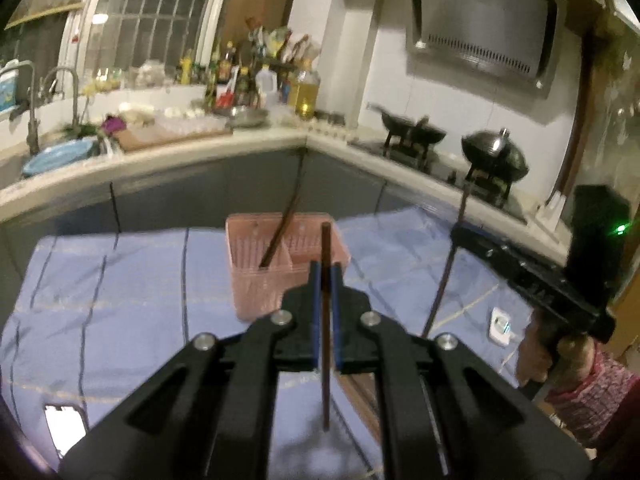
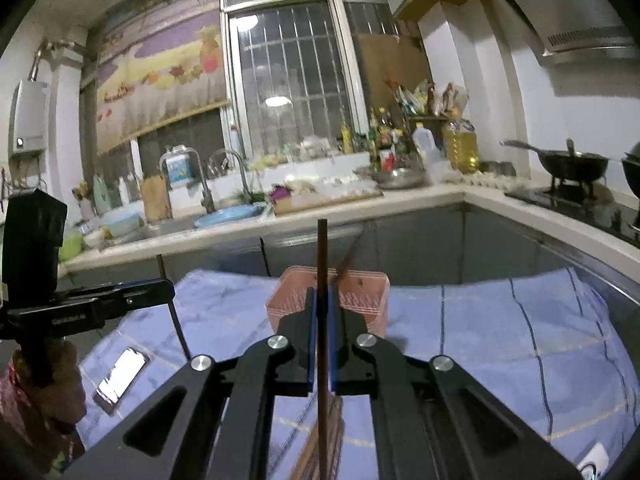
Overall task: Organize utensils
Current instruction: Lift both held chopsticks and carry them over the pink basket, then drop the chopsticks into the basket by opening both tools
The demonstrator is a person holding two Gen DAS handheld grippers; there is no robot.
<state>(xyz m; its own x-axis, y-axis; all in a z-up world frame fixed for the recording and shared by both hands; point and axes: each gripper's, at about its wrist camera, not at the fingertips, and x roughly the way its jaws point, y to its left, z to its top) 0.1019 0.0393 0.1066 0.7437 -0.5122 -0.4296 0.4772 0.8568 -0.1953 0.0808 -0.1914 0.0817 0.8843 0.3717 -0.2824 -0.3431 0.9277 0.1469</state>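
Observation:
A pink slotted basket (image 1: 256, 280) stands on the blue cloth, and one dark chopstick (image 1: 280, 236) leans in its left compartment. My left gripper (image 1: 326, 270) is shut on a dark brown chopstick (image 1: 325, 240) held upright just in front of the basket. My right gripper (image 2: 320, 294) is shut on another upright chopstick (image 2: 322, 248), also in front of the basket (image 2: 372, 300). Each gripper shows in the other's view, the right gripper (image 1: 458, 234) at the right and the left gripper (image 2: 170, 286) at the left. A blurred bundle of chopsticks (image 2: 338, 436) lies on the cloth below the right gripper.
A blue checked cloth (image 1: 120, 280) covers the table. On it lie a phone (image 2: 120, 376) and a white power socket (image 1: 500, 326). Behind runs a counter (image 1: 200, 152) with a sink, bottles and a stove with two woks (image 1: 494, 156). A person's sleeve (image 1: 592, 396) is at the right.

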